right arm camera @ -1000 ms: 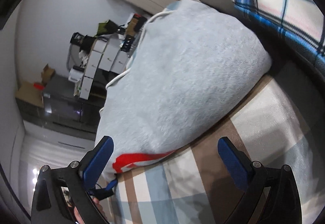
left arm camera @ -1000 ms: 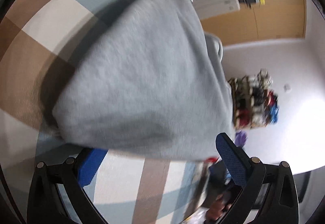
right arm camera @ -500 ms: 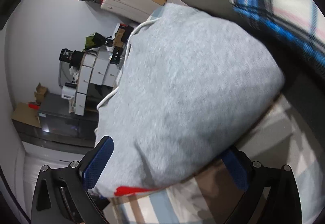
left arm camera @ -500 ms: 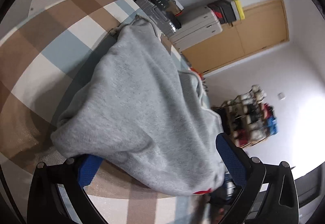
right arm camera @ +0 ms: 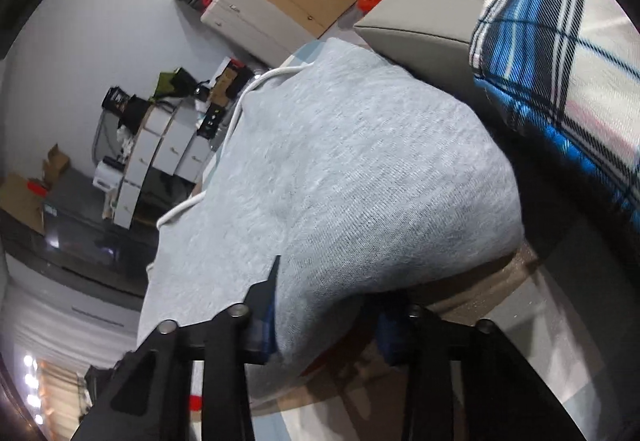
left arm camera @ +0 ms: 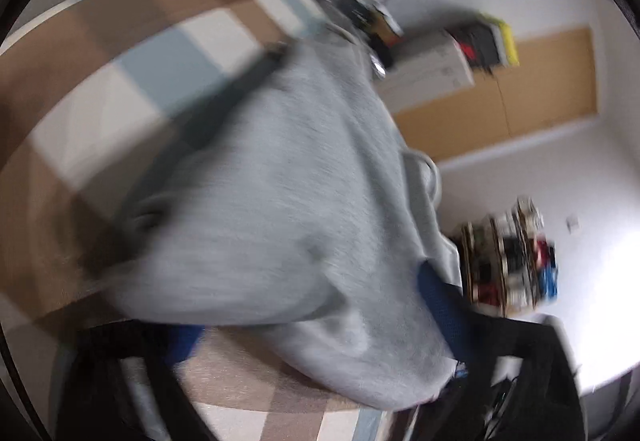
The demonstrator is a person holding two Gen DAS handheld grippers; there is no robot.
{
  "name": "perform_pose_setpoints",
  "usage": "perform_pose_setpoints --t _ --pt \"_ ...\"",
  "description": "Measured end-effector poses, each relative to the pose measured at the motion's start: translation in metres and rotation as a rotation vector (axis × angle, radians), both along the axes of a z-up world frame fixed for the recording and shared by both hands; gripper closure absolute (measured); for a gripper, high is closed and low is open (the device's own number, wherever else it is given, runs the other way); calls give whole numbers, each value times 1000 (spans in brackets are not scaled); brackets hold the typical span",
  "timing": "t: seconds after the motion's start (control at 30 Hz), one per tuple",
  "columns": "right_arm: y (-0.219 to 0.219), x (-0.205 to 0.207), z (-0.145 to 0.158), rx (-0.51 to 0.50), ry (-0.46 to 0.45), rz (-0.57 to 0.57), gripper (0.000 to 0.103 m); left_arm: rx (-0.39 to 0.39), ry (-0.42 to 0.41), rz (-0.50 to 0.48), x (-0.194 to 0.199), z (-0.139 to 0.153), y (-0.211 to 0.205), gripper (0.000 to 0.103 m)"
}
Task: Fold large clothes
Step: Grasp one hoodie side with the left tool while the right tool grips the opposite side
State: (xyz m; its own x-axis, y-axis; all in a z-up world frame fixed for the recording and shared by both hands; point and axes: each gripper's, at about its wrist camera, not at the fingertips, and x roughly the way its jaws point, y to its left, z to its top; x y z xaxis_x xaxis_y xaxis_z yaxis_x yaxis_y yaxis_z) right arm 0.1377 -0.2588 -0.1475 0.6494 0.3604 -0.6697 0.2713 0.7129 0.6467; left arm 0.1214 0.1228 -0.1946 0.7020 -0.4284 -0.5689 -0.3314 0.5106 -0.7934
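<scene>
Grey fleece is the whole job here: the sweatshirt lies in a thick bundle on the checked bedcover, its near edge reaching into both grippers, its far end with the white cord running away toward the drawers.

The right gripper is closing, and the near edge of the cloth sits between its fingers; the left pad already dents the fabric, so it looks to be taking hold. The left gripper is closing too, with the cloth between its blue pads, but the left view is smeared with motion and I cannot tell whether they press yet.

To do this step well, as I judge it:

- Let both pairs of fingers finish closing before any lift, so neither side slips out.
- Catch every layer at the edge, not just the top one, or the bundle will open when raised.
- Keep the two grips level with each other and well apart, so the edge stays straight and the fold lands square.
- Carry the near edge up and over toward the far end in one smooth arc, and lay it down rather than dropping it.
- Mind the cord and the plaid blanket on the right, which sits close enough to snag.
</scene>
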Motion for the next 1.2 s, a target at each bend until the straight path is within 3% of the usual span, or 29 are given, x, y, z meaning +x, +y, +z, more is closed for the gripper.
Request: perform_pose_setpoints --t 0.03,0.13,0.2,0.33,0.43,0.63,0.9,0.97,1.03,1.17,1.2 --pt "1 -1 2 -13 -9 10 73 10 38 25 -3 -4 4 80" --pt "5 -1 8 -50 -26 36 77 -49 43 43 -11 -12 13 92" --pt "8 0 12 -75 -35 57 79 -29 31 46 -16 -6 12 95" --pt "9 -5 19 -109 -58 91 80 105 12 44 -36 13 2 97" --pt "9 -13 23 -123 -66 126 81 152 12 25 -49 20 2 97" --pt "7 -38 30 -146 -40 196 82 184 16 13 -73 17 -4 97" --pt "6 -106 31 -185 -1 315 82 136 -20 -63 -140 22 -1 97" --pt "3 -119 31 -180 11 333 81 122 4 -106 -146 21 -1 97" --pt "-1 -127 30 -165 30 332 78 139 56 -182 -139 20 -1 95" --pt "-5 -128 29 -152 128 357 57 186 50 -220 -122 33 5 83" --pt "-4 -133 35 -177 131 375 49 219 59 -240 -118 39 4 75"
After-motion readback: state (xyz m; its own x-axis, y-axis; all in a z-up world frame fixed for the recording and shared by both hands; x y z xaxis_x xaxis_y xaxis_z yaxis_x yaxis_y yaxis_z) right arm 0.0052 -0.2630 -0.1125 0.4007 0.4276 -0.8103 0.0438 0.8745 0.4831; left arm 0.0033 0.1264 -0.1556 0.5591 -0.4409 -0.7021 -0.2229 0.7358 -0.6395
